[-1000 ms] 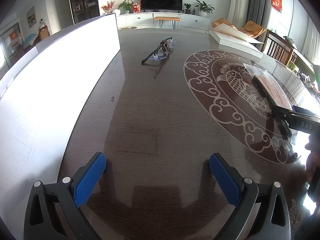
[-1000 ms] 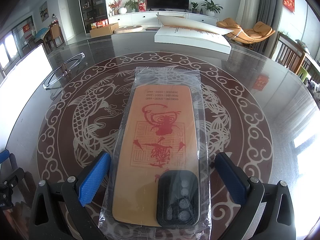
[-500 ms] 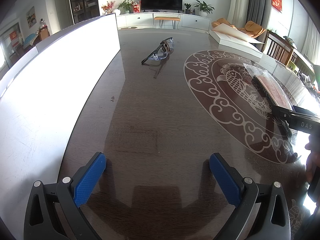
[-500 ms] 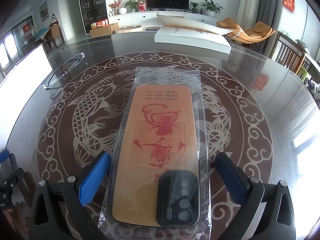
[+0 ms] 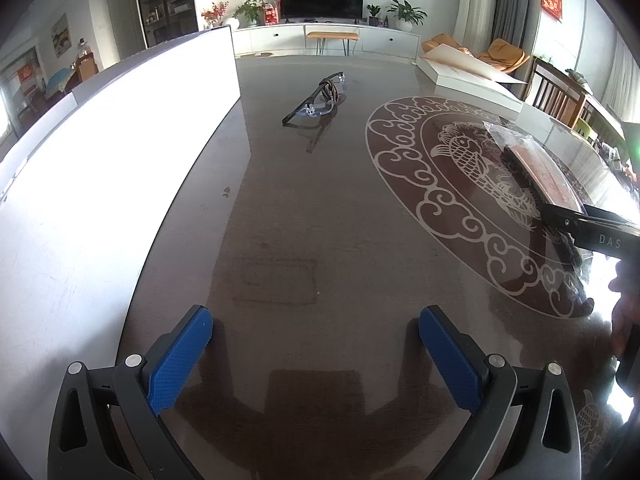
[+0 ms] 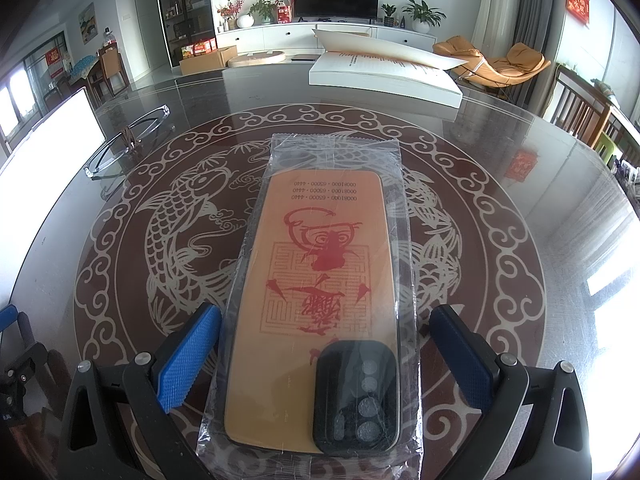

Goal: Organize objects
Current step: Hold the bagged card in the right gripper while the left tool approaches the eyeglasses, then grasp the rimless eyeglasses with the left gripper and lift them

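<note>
Right gripper (image 6: 324, 354) is sitting with its blue-padded fingers (image 6: 188, 356) spread wide, straddling the near end of the orange phone case with red print and black camera block, sealed in a clear plastic sleeve (image 6: 316, 296). Pads are lying just beside the sleeve edges on both sides; whether they are touching the plastic cannot be told. The case is lying flat, long axis pointing away from the camera, on the glossy dark round table with a pale fish-and-cloud medallion (image 6: 520, 184).

Judgement: pre-grasp step is in hand, nothing is being held yet. Next move is calling for closing on the case's long edges squarely, since the loose slick sleeve is likely sliding.

Left gripper (image 5: 316, 354) is hanging with fingers apart over bare tabletop, empty. Well ahead of it, clear-lensed glasses with dark arms (image 5: 318, 100) are lying near a tall white panel (image 5: 100, 184). A white open box (image 6: 384, 74) is sitting at the far side.
</note>
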`<action>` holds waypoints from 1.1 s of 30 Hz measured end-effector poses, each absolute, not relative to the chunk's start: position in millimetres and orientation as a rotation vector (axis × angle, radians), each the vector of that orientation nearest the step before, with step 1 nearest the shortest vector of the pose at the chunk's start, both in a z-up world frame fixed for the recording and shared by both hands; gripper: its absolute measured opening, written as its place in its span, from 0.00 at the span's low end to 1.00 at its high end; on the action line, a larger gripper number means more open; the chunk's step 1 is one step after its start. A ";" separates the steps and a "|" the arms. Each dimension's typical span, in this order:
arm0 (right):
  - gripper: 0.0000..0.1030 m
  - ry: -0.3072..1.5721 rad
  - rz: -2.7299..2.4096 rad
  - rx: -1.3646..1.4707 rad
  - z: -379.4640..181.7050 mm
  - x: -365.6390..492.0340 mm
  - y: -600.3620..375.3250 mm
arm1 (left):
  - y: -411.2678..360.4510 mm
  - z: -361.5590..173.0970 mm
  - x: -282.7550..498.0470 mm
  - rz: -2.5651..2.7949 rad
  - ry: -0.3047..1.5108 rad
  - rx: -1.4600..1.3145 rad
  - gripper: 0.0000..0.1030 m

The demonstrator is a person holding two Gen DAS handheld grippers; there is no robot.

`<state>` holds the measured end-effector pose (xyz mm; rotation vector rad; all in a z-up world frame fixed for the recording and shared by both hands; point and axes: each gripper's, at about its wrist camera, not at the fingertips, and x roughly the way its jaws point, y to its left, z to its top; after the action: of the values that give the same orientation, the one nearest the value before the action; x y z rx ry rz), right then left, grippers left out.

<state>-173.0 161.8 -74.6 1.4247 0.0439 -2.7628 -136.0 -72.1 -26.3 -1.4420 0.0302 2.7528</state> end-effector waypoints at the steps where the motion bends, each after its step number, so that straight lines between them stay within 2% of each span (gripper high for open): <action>1: 1.00 0.044 -2.763 1.425 -74.6 -172.8 161.6 | -71.8 -26.1 -141.1 2.738 0.043 -1.442 1.00; 12: 1.00 0.044 -2.763 1.425 -74.7 -173.1 161.8 | -75.2 -24.6 -245.5 2.651 0.101 -1.444 1.00; 17: 1.00 0.044 -2.763 1.425 -74.7 -173.2 161.8 | -70.2 -18.5 -297.1 2.558 0.104 -1.601 1.00; 21: 1.00 0.044 -2.763 1.425 -74.8 -173.3 161.9 | -61.6 -3.3 -326.0 2.598 0.151 -1.538 1.00; 27: 1.00 0.044 -2.763 1.425 -74.9 -173.5 162.1 | -60.9 -18.5 -361.9 2.573 0.088 -1.622 1.00; 28: 1.00 0.044 -2.763 1.425 -74.8 -173.3 161.8 | -62.4 -17.9 -360.6 2.600 0.090 -1.582 0.97; 29: 1.00 0.044 -2.763 1.425 -74.8 -173.3 161.8 | -63.5 -15.7 -357.8 2.628 0.096 -1.540 0.82; 30: 1.00 0.044 -2.763 1.425 -74.8 -173.5 162.0 | -65.6 -12.7 -354.7 2.653 0.090 -1.510 0.55; 32: 1.00 0.044 -2.763 1.425 -75.0 -173.7 162.2 | -72.2 -7.9 -346.4 2.683 0.039 -1.493 0.18; 33: 1.00 0.044 -2.763 1.425 -75.0 -173.7 162.3 | -73.8 -7.9 -342.6 2.679 0.006 -1.495 0.14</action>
<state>-173.7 162.3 -75.0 1.4248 0.0438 -2.7629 -342.6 -73.8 -7.9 -1.4954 0.0059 2.6794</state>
